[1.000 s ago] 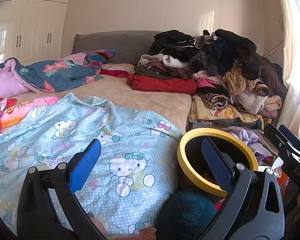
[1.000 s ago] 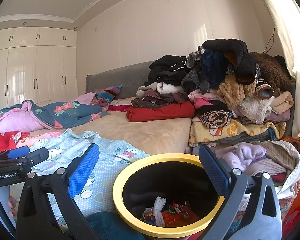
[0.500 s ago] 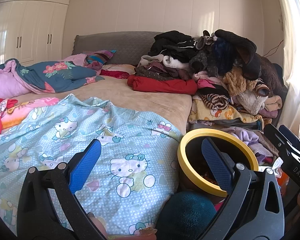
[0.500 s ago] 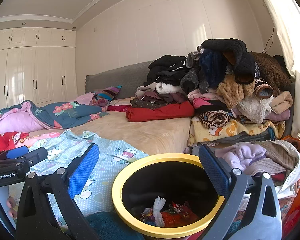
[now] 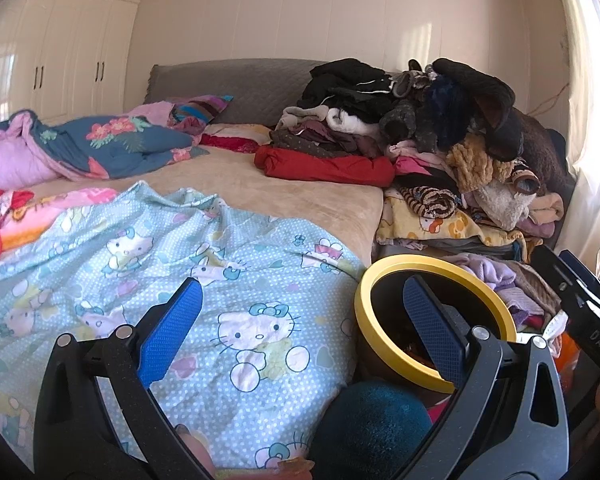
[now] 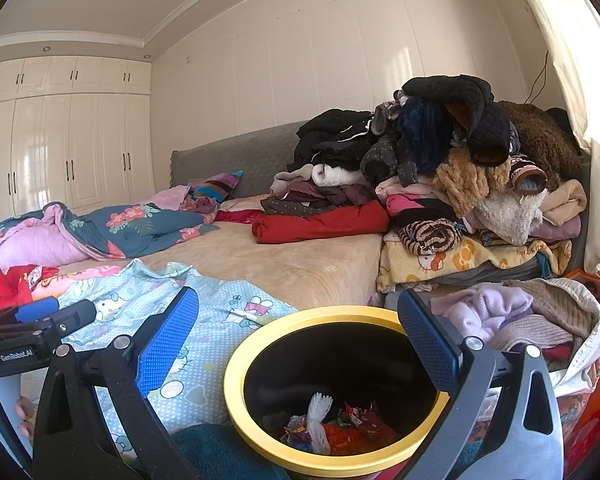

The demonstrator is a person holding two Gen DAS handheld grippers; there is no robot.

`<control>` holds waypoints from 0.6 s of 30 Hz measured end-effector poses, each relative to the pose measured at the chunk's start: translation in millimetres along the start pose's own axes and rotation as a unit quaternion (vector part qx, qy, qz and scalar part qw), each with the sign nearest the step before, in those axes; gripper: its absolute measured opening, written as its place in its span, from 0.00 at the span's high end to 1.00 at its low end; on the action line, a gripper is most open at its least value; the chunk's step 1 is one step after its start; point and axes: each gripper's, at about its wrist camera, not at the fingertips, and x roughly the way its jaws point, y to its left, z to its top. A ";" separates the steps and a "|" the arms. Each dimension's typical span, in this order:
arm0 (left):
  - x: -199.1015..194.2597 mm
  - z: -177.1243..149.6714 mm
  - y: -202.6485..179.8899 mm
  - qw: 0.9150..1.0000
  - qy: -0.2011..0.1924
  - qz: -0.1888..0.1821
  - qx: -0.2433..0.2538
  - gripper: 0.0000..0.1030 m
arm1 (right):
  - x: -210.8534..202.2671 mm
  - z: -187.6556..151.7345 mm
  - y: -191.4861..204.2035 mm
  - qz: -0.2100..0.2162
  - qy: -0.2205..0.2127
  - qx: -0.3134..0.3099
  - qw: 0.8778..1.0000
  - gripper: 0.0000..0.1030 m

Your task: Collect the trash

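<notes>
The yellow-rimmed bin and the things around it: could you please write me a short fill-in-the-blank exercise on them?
1. The rim of the trash bin is ____ in colour.
2. The wrappers lie ____ the bin.
3. The right gripper has its jaws ____, with nothing between them.
4. The red folded garment lies on the ____.

Missing words: yellow; inside; open; bed

One yellow-rimmed bin (image 6: pixel 236 384); two hand-held grippers (image 5: pixel 300 320) (image 6: pixel 296 328); one bed (image 6: pixel 268 256).
</notes>
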 end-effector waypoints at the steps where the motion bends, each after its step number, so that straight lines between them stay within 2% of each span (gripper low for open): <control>1: 0.2 0.5 3.0 1.000 0.001 0.006 -0.008 0.10 | -0.2 -0.4 0.1 0.004 0.002 0.001 1.000 0.06; 4: 2.4 3.0 21.4 0.999 0.008 0.030 -0.039 0.10 | 10.2 5.9 16.5 0.053 0.016 -0.005 0.998 0.06; 7: 1.5 3.5 62.4 0.994 0.021 0.065 -0.087 0.10 | 28.8 13.0 54.3 0.116 0.043 -0.006 0.992 0.06; 9: -3.2 1.1 104.6 0.985 0.028 0.116 -0.123 0.10 | 50.9 11.6 99.4 0.184 0.088 -0.003 0.979 0.06; 11: -11.9 -3.9 152.0 0.970 0.031 0.190 -0.150 0.10 | 73.3 2.0 152.9 0.241 0.144 -0.009 0.960 0.06; 12: -17.5 -8.3 183.0 0.955 0.041 0.239 -0.169 0.10 | 84.1 -6.5 181.0 0.263 0.177 -0.020 0.948 0.06; 13: -21.0 -12.8 210.2 0.940 0.056 0.280 -0.187 0.10 | 97.0 -22.7 221.1 0.292 0.225 -0.036 0.929 0.06; 14: -26.3 -20.4 245.6 0.915 0.074 0.336 -0.209 0.10 | 104.4 -35.1 248.3 0.308 0.256 -0.051 0.915 0.06; 15: -29.6 -26.6 267.4 0.899 0.084 0.372 -0.216 0.10 | 112.0 -53.0 283.1 0.327 0.294 -0.073 0.895 0.06; 16: -32.3 -33.5 288.7 0.882 0.100 0.404 -0.219 0.10 | 115.8 -65.5 307.2 0.337 0.315 -0.091 0.883 0.06; 17: -35.1 -42.8 316.5 0.858 0.123 0.442 -0.229 0.10 | 119.6 -84.4 337.8 0.350 0.335 -0.115 0.867 0.06; 18: -37.6 -49.3 332.8 0.844 0.132 0.463 -0.238 0.10 | 122.1 -102.4 364.1 0.355 0.352 -0.142 0.855 0.06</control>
